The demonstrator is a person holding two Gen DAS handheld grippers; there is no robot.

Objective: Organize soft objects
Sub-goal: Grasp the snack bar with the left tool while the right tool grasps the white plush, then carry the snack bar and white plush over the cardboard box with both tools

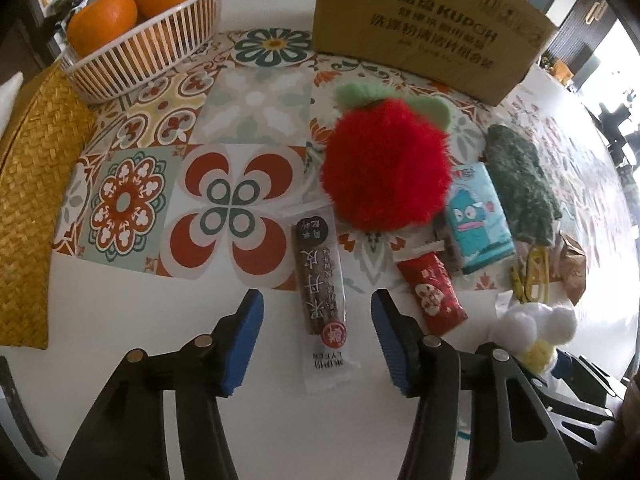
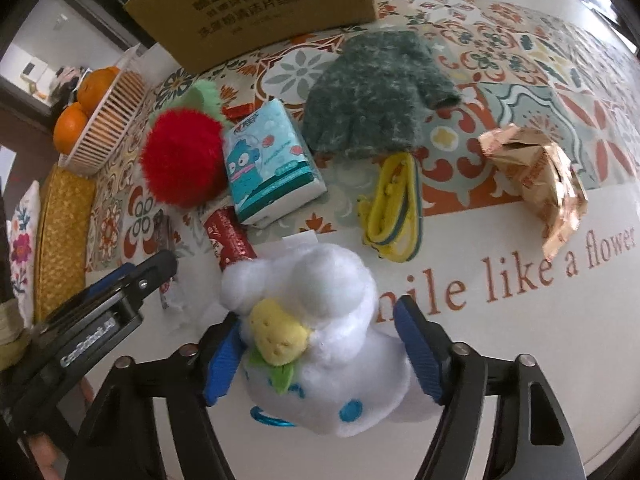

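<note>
A red fluffy plush (image 1: 386,166) (image 2: 184,160) with green leaves lies on the patterned mat. A dark green knitted piece (image 1: 520,184) (image 2: 376,92) lies right of it. A white plush toy (image 2: 324,340) (image 1: 536,332) with a yellow face sits between the fingers of my right gripper (image 2: 320,360); the pads touch its sides, the jaws stand wide. My left gripper (image 1: 318,340) is open and empty, its fingers either side of a long brown snack bar (image 1: 324,280). The left gripper also shows in the right wrist view (image 2: 132,276).
A blue tissue pack (image 1: 478,220) (image 2: 272,168), a red packet (image 1: 432,294) (image 2: 230,236), a yellow-green band (image 2: 394,212), a crumpled gold wrapper (image 2: 536,172). A cardboard box (image 1: 424,20) (image 2: 256,8) stands at the back. A basket of oranges (image 1: 148,40) and a woven mat (image 1: 36,208) are at the left.
</note>
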